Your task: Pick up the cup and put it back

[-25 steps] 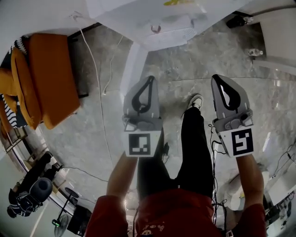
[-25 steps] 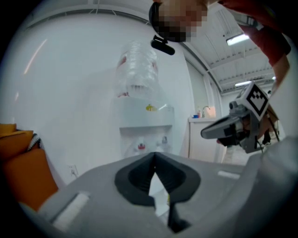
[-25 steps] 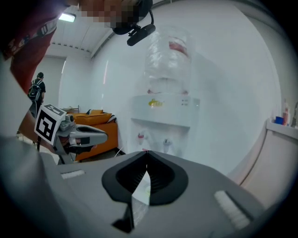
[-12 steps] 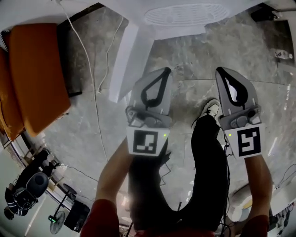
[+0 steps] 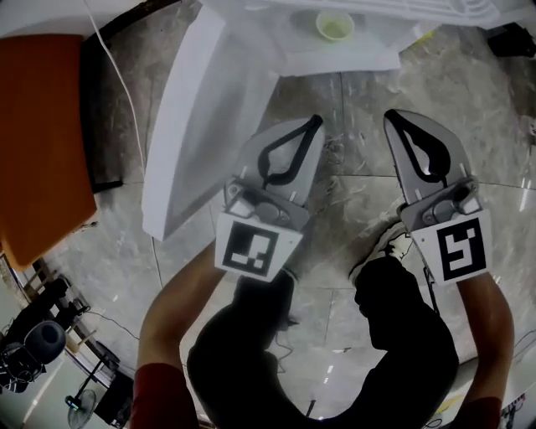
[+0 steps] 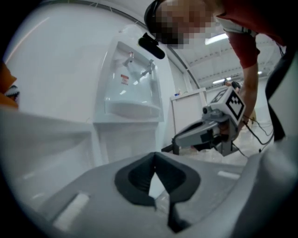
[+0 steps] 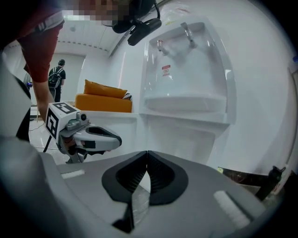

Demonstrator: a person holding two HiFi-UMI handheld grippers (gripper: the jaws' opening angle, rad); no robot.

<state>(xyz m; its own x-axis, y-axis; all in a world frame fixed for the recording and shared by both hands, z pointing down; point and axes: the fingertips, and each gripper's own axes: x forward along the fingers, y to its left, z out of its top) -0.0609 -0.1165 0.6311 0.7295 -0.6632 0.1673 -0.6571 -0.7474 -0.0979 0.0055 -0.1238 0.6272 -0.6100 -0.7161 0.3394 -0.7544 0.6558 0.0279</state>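
Left gripper (image 5: 313, 123) and right gripper (image 5: 392, 116) are both pinched shut and empty, so reaching the cup (image 5: 335, 25) up ahead like that probably just knocks it over.

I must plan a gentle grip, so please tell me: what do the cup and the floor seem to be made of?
Cup: probably thin plastic or paper, pale yellow-green and matte; too small to be sure.
Floor: polished stone or stone-look tile, grey with veins, joint lines and glossy reflections.
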